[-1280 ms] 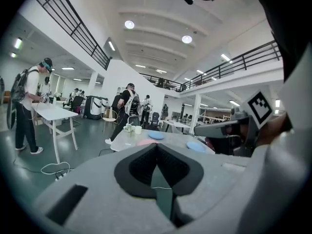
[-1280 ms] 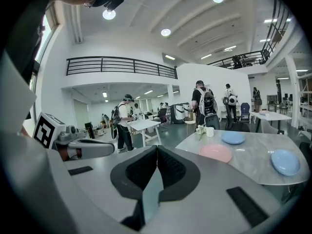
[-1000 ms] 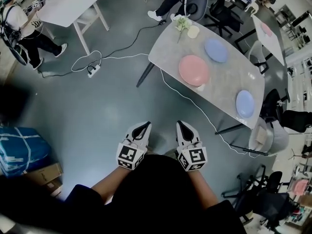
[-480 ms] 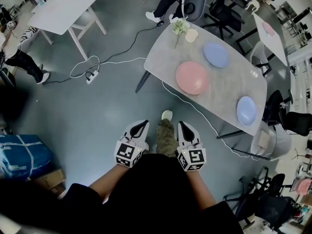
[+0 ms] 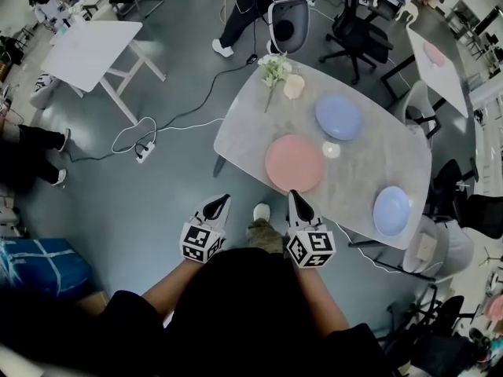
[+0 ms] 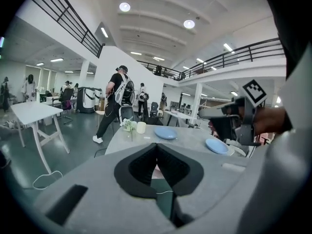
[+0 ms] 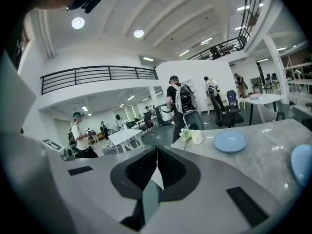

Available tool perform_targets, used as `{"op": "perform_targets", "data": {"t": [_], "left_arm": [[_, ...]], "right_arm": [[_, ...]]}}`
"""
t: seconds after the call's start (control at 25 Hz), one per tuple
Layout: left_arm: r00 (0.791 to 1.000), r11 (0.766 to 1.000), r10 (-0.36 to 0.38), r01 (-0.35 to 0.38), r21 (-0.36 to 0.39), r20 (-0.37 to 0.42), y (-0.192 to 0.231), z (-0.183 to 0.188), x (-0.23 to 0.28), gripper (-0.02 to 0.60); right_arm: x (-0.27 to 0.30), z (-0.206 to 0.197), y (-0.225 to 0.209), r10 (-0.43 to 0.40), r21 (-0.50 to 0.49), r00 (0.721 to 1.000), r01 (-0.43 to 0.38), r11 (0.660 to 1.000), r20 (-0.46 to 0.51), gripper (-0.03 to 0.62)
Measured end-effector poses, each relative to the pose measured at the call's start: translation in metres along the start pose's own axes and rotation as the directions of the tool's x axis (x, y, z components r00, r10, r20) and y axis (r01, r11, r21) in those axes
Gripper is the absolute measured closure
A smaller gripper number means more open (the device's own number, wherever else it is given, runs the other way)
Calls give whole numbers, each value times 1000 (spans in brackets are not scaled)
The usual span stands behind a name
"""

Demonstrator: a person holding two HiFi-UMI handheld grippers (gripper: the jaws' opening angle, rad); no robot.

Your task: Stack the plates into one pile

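A grey marble table [image 5: 369, 159] carries three plates. The pink plate [image 5: 294, 163] lies nearest me, one blue plate [image 5: 339, 117] sits farther back, and another blue plate [image 5: 391, 210] rests near the right end. My left gripper [image 5: 222, 201] hangs over the floor just left of the table's near edge, shut and empty. My right gripper [image 5: 294, 197] reaches the table's near edge just below the pink plate, shut with nothing in it. In the left gripper view the two blue plates [image 6: 165, 133] [image 6: 216, 145] show; in the right gripper view they appear too [image 7: 230, 141] [image 7: 302, 164].
A flower sprig [image 5: 273, 71] and a white cup [image 5: 294, 86] stand at the table's far left end; a small white disc [image 5: 331, 150] lies between the plates. Cables and a power strip [image 5: 144, 151] lie on the floor. Office chairs [image 5: 354, 30], white tables [image 5: 86, 49] and people surround.
I have walked toward the table; it now sits much closer, and both shut grippers have come forward to its near edge. My foot shows between them.
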State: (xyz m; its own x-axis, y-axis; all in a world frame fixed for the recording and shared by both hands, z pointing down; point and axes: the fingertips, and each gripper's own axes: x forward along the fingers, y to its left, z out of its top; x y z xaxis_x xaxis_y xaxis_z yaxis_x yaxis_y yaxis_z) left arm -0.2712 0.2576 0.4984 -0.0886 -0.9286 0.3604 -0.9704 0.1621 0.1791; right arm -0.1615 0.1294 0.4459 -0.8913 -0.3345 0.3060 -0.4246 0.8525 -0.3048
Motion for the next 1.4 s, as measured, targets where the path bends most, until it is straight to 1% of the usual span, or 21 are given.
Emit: {"op": "perform_targets", "data": {"t": [0.12, 0.2, 0.28, 0.36, 0.52, 0.64, 0.76, 0.88, 1.12, 1.28, 1.4], "left_arm": [[999, 1000, 10, -10, -22, -39, 8, -2, 33, 566], [995, 999, -5, 1, -37, -97, 11, -12, 61, 565], [983, 998, -30, 18, -67, -182, 14, -30, 88, 566], [969, 996, -50, 29, -89, -242, 15, -43, 111, 566], [950, 996, -62, 39, -81, -307, 19, -57, 154, 565], [926, 993, -89, 54, -104, -366, 20, -71, 182, 566], [913, 990, -82, 28, -140, -399, 29, -82, 212, 565], [901, 991, -72, 16, -133, -428, 35, -92, 230, 565], [882, 993, -68, 14, -119, -466, 41, -105, 256, 563], [873, 990, -90, 28, -137, -479, 38, -112, 270, 561], [858, 987, -95, 14, -162, -504, 42, -121, 280, 557]], "right_arm": [[21, 3, -32, -13, -32, 999, 12, 999, -42, 580], [34, 0, -52, -17, -39, 996, 14, 999, -87, 582], [42, -5, -72, -28, -26, 993, 26, 999, -118, 580], [47, -14, -95, -59, -16, 988, 57, 998, -144, 580], [54, -38, -148, -146, -28, 968, 143, 989, -203, 580], [62, -59, -184, -173, -20, 948, 174, 985, -266, 580], [74, -75, -216, -189, -12, 932, 195, 981, -310, 579], [83, -90, -239, -205, -17, 915, 212, 977, -348, 579], [95, -112, -271, -226, -5, 885, 245, 969, -407, 579], [93, -130, -289, -247, 4, 853, 280, 960, -459, 577], [97, -147, -296, -236, 28, 836, 286, 958, -496, 557]]}}
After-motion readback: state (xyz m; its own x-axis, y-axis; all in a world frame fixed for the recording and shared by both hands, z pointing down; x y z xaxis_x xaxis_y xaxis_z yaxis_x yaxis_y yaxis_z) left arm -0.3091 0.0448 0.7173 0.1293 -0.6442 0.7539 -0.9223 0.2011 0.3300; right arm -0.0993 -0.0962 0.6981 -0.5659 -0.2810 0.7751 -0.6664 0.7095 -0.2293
